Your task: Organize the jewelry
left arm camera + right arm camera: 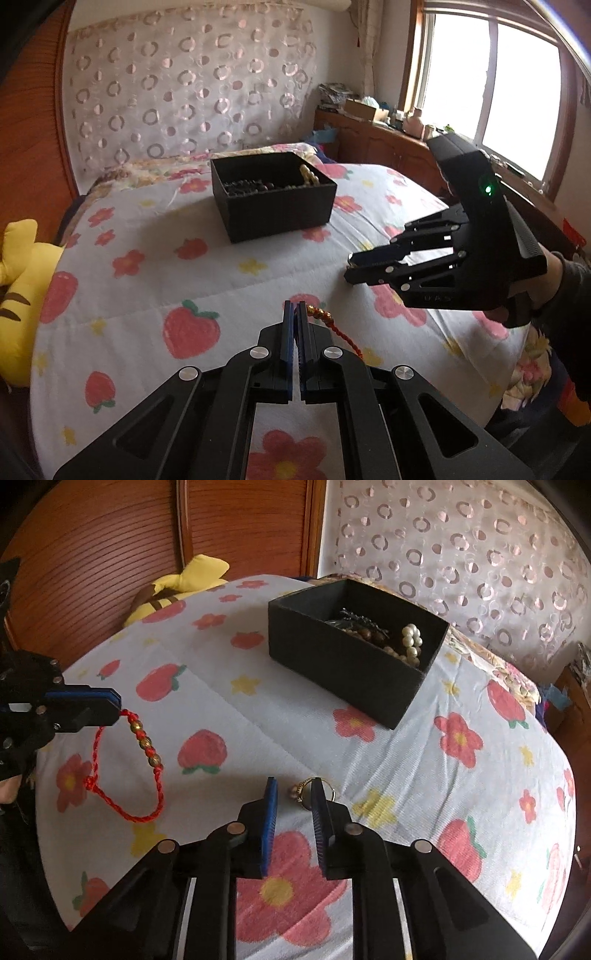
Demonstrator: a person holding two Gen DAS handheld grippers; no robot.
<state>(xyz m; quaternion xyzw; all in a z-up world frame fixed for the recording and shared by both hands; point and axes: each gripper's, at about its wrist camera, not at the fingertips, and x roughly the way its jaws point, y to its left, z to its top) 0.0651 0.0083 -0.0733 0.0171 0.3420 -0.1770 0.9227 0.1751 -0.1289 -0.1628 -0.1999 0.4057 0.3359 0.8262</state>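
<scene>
1. The left gripper [116, 707] is clenched on the red cord bracelet [142, 760], pinching it at the top of its loop so the rest hangs free above the bed [406, 775]. Held this way, the loop stays open and untangled, probably so it can be carried to the black box [343, 664] and dropped in.
2. The right gripper [293, 794] is released, its jaws spread with a gap between them. It sits low over the bed with a gold ring [314, 792] just at its fingertips, partly hidden behind the right-hand finger. The jaws look lined up to straddle the ring; I judge the pickup is not yet made.
3. The bracelet is a thin twisted red cord with a short run of gold beads [146, 742] separated by red knots, and a knotted closure on the side nearer the camera. It hangs well short of the box, on the box's near left side as the right wrist view shows it.
4. The ring is small, with a pale rounded setting. It lies on the bedcover in front of the box, well apart from it.
5. The box is open-topped and already holds a pearl strand [410, 642] at its right wall and dark wooden beads [369, 633] beside them.
6. A yellow plush toy [177, 587] lies beyond the box's left side, at the bed's edge.
</scene>
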